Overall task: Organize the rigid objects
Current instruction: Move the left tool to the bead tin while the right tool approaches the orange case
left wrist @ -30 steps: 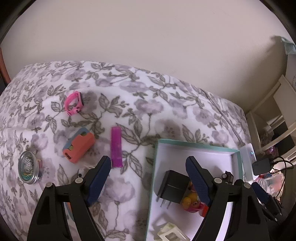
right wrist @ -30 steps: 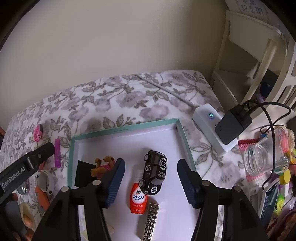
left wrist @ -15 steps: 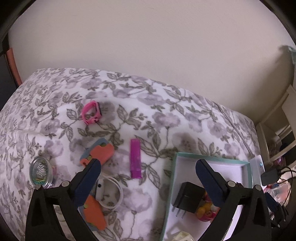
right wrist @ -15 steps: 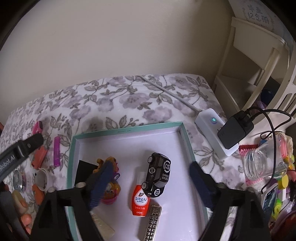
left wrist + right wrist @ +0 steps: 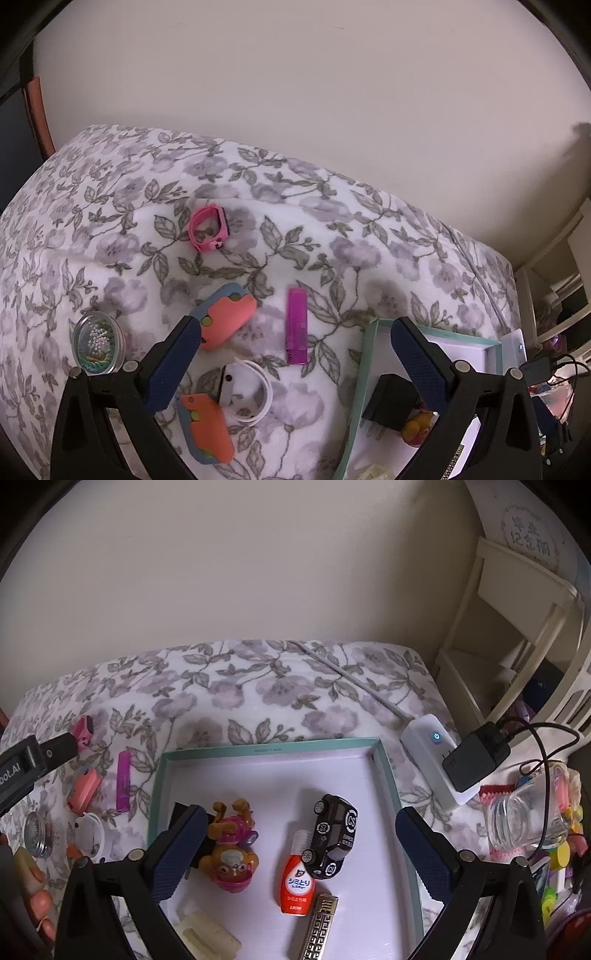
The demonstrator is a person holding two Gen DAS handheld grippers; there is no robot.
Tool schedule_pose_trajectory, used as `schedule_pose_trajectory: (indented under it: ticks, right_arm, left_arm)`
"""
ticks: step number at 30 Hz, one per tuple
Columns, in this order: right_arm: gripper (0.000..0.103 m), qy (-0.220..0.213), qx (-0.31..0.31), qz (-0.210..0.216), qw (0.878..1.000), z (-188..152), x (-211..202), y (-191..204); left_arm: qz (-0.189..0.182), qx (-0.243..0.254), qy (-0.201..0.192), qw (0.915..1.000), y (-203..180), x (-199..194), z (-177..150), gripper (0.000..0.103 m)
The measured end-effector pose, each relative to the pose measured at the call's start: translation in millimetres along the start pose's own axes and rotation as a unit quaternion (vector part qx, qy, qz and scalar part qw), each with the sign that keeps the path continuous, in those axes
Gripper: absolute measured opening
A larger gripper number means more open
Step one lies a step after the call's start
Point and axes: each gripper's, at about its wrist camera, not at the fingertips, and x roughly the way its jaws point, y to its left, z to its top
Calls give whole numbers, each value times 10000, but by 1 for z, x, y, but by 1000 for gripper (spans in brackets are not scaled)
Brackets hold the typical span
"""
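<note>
Floral cloth covers the surface, loose items lie on it left of frame, teal-rimmed tray sits right of them

Left gripper: jaws wide apart, holding nothing, hovering over the cloth. Between the jaws in left wrist view: purple stick lying lengthwise, white band lower centre, orange case just beside the left jaw tip, second orange piece at bottom, touching the band. Pink watch further up, well apart from the rest. Round tin with beads at far left. Tray corner and black plug show at lower right, behind the right jaw

Right gripper: jaws wide apart, holding nothing, hanging above the tray. Inside the tray: toy figure on its back, left of centre, next to the left jaw; black car centre right; red bottle touching the car's lower left end; gold patterned bar just below the bottle; cream block at bottom left

White hub with lit blue LED and black adapter plugged into it sit right of the tray, glass jar on its side near them. Cream shelf upper right
</note>
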Motion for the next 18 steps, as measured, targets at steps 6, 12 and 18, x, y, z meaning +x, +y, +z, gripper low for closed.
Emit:
schedule_pose_trajectory:
  ticks: [6,12,18]
  right_arm:
    - [103,-157,-82,176,9997,5,-15,16]
    - [103,-432,-227,560,9972,11,-39,46]
    - [103,-545,-398,826,9943,12,-53,74]
  left_arm:
    - [-45,-185,-51,9998,19,-13,10,102]
    - [-56,-269,-221,9994,45,-37,24,102]
    - [25,-283,-425,9987,88,-64,38,102]
